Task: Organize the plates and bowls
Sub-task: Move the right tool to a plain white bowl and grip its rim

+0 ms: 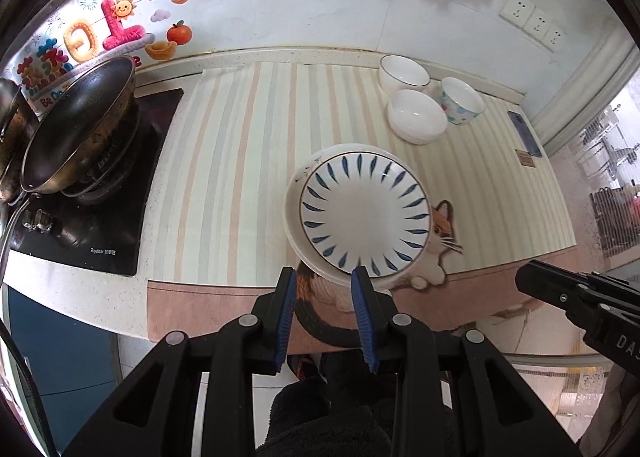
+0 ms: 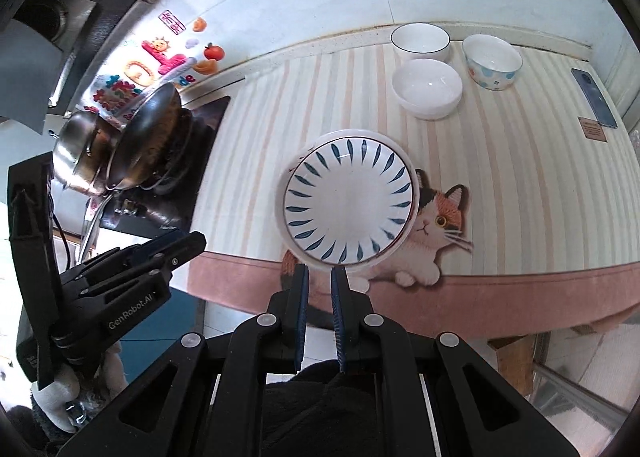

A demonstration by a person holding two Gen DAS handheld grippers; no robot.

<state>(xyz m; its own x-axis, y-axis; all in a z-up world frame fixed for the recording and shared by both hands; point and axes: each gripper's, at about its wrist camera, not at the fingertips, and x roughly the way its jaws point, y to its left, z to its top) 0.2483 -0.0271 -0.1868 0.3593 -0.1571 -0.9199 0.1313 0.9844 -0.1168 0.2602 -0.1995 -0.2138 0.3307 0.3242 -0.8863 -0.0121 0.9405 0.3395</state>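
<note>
A blue-leaf patterned plate (image 1: 364,213) (image 2: 348,203) lies on top of a plain white plate (image 1: 294,197) (image 2: 280,213) on the striped cat mat. Three bowls stand behind: a dark-rimmed white bowl (image 1: 404,73) (image 2: 420,42), a plain white bowl (image 1: 416,115) (image 2: 427,87) and a blue-dotted bowl (image 1: 462,99) (image 2: 493,61). My left gripper (image 1: 324,277) is open and empty, just in front of the plates' near rim. My right gripper (image 2: 320,271) is open with a narrow gap, empty, also at the plates' near edge. It shows at the right in the left wrist view (image 1: 532,277).
A gas stove (image 1: 92,193) with a dark wok (image 1: 80,125) (image 2: 148,137) and a steel pot (image 2: 78,153) stands at the left. A phone (image 1: 526,133) (image 2: 594,97) lies at the mat's right edge. The counter's front edge is just under the grippers. Wall sockets (image 1: 534,23) are behind.
</note>
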